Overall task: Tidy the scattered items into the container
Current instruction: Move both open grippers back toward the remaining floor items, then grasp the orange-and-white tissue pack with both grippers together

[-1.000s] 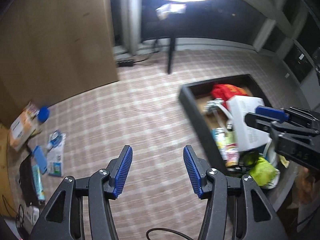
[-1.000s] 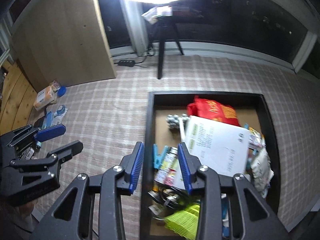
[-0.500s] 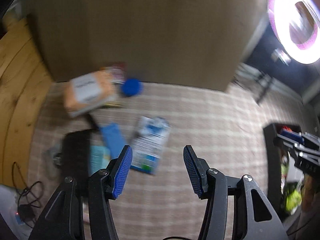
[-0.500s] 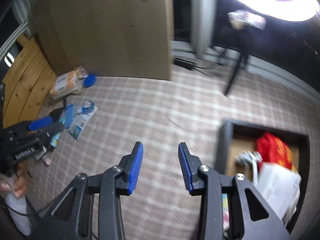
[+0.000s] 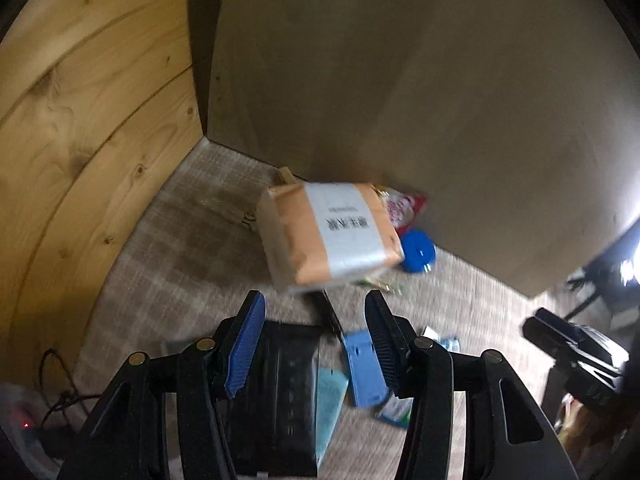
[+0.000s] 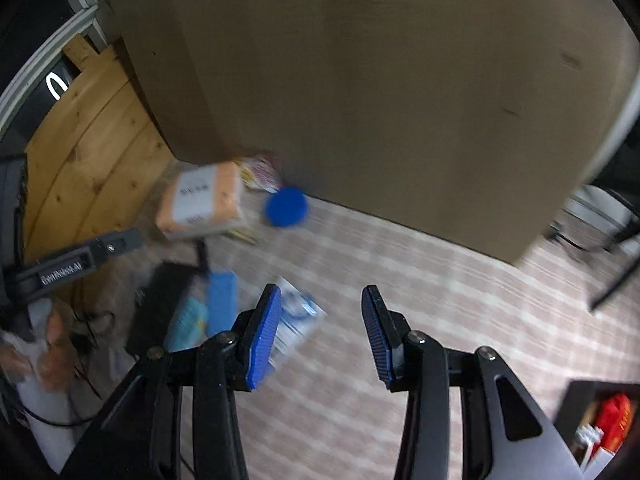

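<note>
while both of my grippers point down at the checked carpet [image 6: 400, 280], neither has hold of anything. my left gripper [image 5: 316, 344] stands with its blue pads well apart, only floor clutter showing through the gap. my right gripper [image 6: 320, 336] is parted too, its jaws having just been opening, with bare carpet between them.

i place everything against the big brown board [image 5: 420, 92] that stands on the carpet. right at its foot lies an orange packet with a white label [image 5: 332, 236], a red and white pouch [image 5: 400, 206] tucked between the packet and the board. a round blue lid [image 5: 418, 250] sits just beside the packet, also close to the board's foot. further out from the board, nearer my left gripper, lie a black flat pack [image 5: 276, 396], a pale teal packet [image 5: 330, 400] touching it, and a blue flat piece [image 5: 362, 368]. a blue and white sachet [image 6: 298, 316] lies just past my right gripper's left pad.

the container [image 6: 580, 404], a dark tray already holding a red bag [image 6: 618, 420], sits well away from the board, at the low right corner of the right view. the wooden wall [image 5: 80, 140] meets the board at the left.
</note>
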Motion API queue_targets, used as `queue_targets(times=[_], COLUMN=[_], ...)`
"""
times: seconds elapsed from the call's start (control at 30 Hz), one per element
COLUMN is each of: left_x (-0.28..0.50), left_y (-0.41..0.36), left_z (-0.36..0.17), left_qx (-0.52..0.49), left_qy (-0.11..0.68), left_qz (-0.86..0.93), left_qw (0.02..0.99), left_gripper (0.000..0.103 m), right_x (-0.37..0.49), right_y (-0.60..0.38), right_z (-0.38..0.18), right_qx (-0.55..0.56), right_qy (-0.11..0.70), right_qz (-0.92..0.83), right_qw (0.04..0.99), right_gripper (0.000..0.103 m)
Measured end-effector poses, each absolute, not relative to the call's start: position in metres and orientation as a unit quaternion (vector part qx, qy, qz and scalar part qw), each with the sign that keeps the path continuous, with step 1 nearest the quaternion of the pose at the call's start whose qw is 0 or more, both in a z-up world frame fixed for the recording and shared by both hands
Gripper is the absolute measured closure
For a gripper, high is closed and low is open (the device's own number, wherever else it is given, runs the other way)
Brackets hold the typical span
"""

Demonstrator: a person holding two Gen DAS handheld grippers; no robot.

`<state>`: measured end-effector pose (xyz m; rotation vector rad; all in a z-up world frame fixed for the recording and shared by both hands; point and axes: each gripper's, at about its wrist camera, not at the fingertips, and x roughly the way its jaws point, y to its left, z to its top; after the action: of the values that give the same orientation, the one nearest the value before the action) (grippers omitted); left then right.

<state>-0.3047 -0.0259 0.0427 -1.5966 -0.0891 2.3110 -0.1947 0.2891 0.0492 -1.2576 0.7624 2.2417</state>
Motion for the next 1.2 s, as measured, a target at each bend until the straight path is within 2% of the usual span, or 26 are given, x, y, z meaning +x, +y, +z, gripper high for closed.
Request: queue_targets(times=[0.47,0.7,0.9,1.2], left_x=[-0.357,-0.361,-0.356,-0.317], left_y=[-0.019,-0.018,-0.017,0.002], left_z=[-0.002,-0.009,-0.019,-0.024], left_qx=[-0.581,-0.582,-0.591,-0.605], left_qy=[-0.06,-0.064,-0.069,-0.042], left_qz=[0.794,0.79,0.778,0.761], left_qw=[0.166,0.182,0.202,0.23], left_gripper=[0.053,0.052,0.047,0.047], right_x=[-0.314,-0.35,-0.357,-0.33], right_y=[0.317,0.311,0.313,0.292], right_z=[-0.009,-0.027,-0.039,-0.039], right_qx=[-0.446,-0.459,-0.454,-0.476], right_qy=[0.362,0.367,0.414,0.393], right_qz=[0.791,0.786,0.773,0.771], right_qw=[0.211,0.192,0.154,0.159], right_gripper=[0.062,0.062,0.061,0.061])
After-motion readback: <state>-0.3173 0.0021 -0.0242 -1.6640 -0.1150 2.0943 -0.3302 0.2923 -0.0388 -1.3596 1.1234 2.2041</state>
